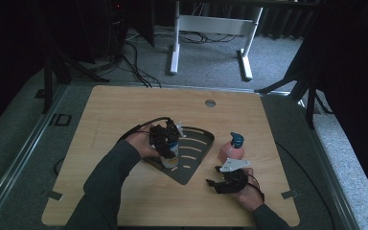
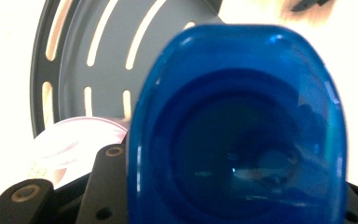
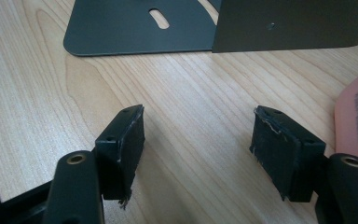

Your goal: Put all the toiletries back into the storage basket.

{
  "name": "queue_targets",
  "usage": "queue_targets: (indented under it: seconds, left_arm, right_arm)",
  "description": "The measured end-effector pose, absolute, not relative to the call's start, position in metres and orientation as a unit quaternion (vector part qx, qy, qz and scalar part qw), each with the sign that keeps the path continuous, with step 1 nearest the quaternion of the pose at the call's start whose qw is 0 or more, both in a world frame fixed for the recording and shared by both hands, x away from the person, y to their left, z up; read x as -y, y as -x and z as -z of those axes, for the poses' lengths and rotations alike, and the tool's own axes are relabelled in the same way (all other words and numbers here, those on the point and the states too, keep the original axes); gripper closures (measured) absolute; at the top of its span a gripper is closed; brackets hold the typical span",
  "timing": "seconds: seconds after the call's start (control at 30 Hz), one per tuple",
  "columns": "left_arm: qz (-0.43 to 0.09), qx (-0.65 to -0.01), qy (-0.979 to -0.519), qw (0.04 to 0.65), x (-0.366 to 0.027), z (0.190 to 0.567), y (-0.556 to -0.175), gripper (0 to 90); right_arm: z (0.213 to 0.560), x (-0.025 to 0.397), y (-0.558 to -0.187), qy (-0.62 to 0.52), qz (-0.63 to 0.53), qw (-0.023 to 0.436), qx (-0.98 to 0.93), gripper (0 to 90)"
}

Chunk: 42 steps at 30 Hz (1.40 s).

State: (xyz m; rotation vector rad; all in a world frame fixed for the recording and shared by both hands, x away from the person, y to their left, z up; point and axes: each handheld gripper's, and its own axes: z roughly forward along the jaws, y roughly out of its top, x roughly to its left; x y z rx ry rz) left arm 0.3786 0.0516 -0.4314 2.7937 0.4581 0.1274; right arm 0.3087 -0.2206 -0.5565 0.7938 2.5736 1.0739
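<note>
Left gripper (image 1: pixel 168 143): over the rack's near-left part in the high view, held from the left by the person's hand; jaws clamped on a bottle. In the left gripper view the bottle's blue cap (image 2: pixel 237 126) sits right against the camera, between the black jaws.
Bottle (image 1: pixel 170 157): upright, pale body with an orange band low down, blue top under the gripper. It stands on or just above the rack floor; contact cannot be told.
Rack (image 1: pixel 202 139): dark metal, fan-shaped with slots, a raised wall along its curved far side; lies flat near the table's middle. A pale round thing (image 2: pixel 74 140) shows low against the rack in the left gripper view; what it is cannot be told.
Table (image 1: pixel 124 105): light wood, with a round grommet (image 1: pixel 210 103) near the far edge.
Right gripper (image 1: pixel 220 182): low by the table, near the rack's near tip and just in front of the spray bottle; jaws spread wide, nothing between them. The pads (image 3: pixel 126 140) in the right gripper view look worn.
Spray bottle (image 1: pixel 232 149): pink body, teal head, upright on the table just right of the rack, outside it; its pink label edge shows at the right of the right gripper view.
Progress, judged: first bottle at the rack, grip not yet let go.
Left to do, judged: release that bottle, then take the spray bottle with the free gripper and set it in the rack.
</note>
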Motion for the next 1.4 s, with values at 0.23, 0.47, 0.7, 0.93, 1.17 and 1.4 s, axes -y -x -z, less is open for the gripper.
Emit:
queue_targets:
  seconds: [0.23, 0.47, 0.7, 0.93, 1.17, 1.4]
  left_arm:
    - [-0.041, -0.172, -0.972, 0.156, -0.052, 0.434, -0.388, 55.3]
    - [-0.047, -0.18, -0.97, 0.158, -0.052, 0.434, -0.395, 55.2]
    - [-0.054, -0.188, -0.969, 0.152, -0.044, 0.432, -0.401, 55.2]
    - [-0.061, -0.199, -0.965, 0.161, -0.041, 0.43, -0.407, 55.2]
    - [-0.061, -0.213, -0.962, 0.161, -0.038, 0.435, -0.414, 55.2]
    - [-0.064, -0.23, -0.957, 0.164, -0.036, 0.436, -0.422, 55.1]
  right_arm:
    - [0.557, 0.22, -0.308, -0.272, -0.368, 0.12, -0.881, 34.1]
    - [0.557, 0.218, -0.308, -0.271, -0.369, 0.119, -0.881, 34.1]
    - [0.557, 0.218, -0.308, -0.27, -0.369, 0.119, -0.881, 34.1]
    - [0.557, 0.217, -0.308, -0.269, -0.369, 0.118, -0.882, 34.1]
    - [0.557, 0.217, -0.308, -0.269, -0.369, 0.118, -0.882, 34.0]
    - [0.557, 0.218, -0.308, -0.269, -0.369, 0.118, -0.882, 34.0]
